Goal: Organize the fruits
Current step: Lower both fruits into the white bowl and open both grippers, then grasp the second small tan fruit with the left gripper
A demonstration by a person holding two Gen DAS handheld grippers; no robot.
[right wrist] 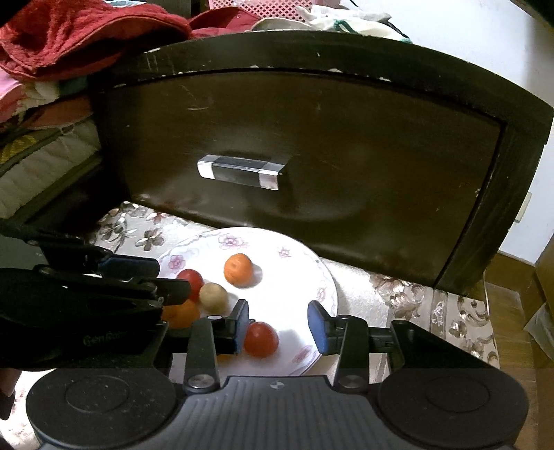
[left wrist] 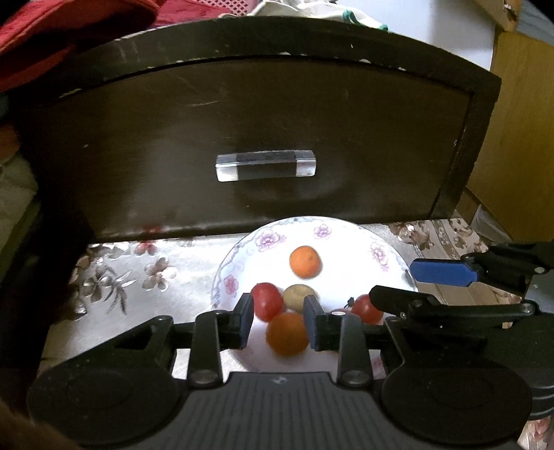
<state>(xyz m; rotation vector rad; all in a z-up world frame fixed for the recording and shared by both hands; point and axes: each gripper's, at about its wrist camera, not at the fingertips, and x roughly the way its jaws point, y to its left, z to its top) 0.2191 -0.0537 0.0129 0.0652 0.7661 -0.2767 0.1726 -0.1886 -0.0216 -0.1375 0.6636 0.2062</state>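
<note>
A white floral plate (left wrist: 242,256) (right wrist: 311,277) holds several small fruits. In the left wrist view, one orange (left wrist: 304,262) lies at its far side, and a red tomato (left wrist: 266,301) and a beige fruit (left wrist: 297,297) sit nearer. My left gripper (left wrist: 279,322) (right wrist: 173,278) is open astride a second orange (left wrist: 287,334) (right wrist: 181,313), with a gap at the left pad. My right gripper (right wrist: 279,327) (left wrist: 393,282) is open over the plate's near right. Another red tomato (right wrist: 261,339) (left wrist: 367,308) lies against its left finger (right wrist: 242,325), well apart from the right one.
A dark wooden drawer front (left wrist: 259,114) (right wrist: 311,138) with a clear handle (left wrist: 265,165) (right wrist: 240,171) stands right behind the plate. A floral cloth (left wrist: 121,273) (right wrist: 415,301) covers the surface. Red fabric (right wrist: 86,31) is piled up at the back left.
</note>
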